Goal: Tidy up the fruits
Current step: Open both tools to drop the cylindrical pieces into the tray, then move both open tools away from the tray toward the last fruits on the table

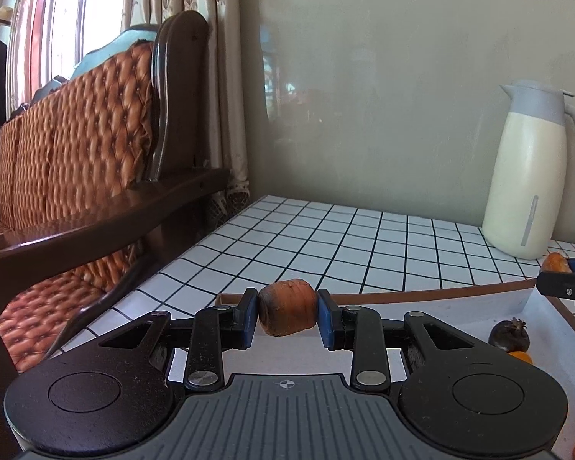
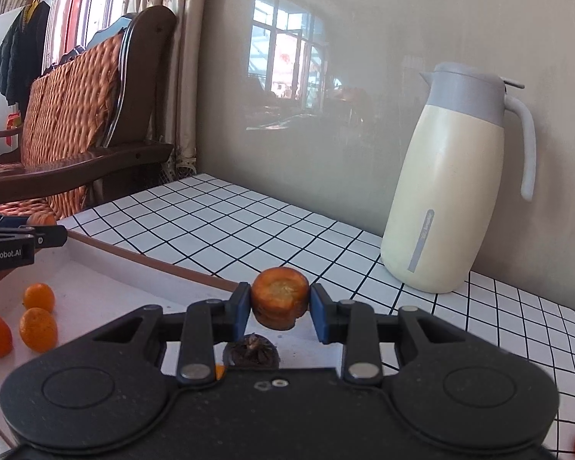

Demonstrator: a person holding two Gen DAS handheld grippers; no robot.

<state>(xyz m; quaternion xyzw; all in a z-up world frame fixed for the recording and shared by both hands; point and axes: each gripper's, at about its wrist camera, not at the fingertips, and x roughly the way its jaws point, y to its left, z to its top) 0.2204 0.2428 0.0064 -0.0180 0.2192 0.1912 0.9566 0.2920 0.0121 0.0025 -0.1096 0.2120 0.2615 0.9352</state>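
Each hand-held gripper, left [image 1: 287, 313] and right [image 2: 280, 306], clamps a carrot chunk [image 1: 286, 311] above the white tray [image 1: 479, 299] on the grid-tiled table [image 2: 226, 226]; a cream jug [image 2: 452, 191] stands behind the tray by the wall.

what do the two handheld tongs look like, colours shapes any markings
Both match: the left tongs and right tongs have matte black linkage arms with silver round rivets, blue pads on the fingertips, and two round black discs on a wide body. The left body has a ribbed grey panel with a crosshair mark; its side reads GenRobot.AI in white. No cables or sleeves show.
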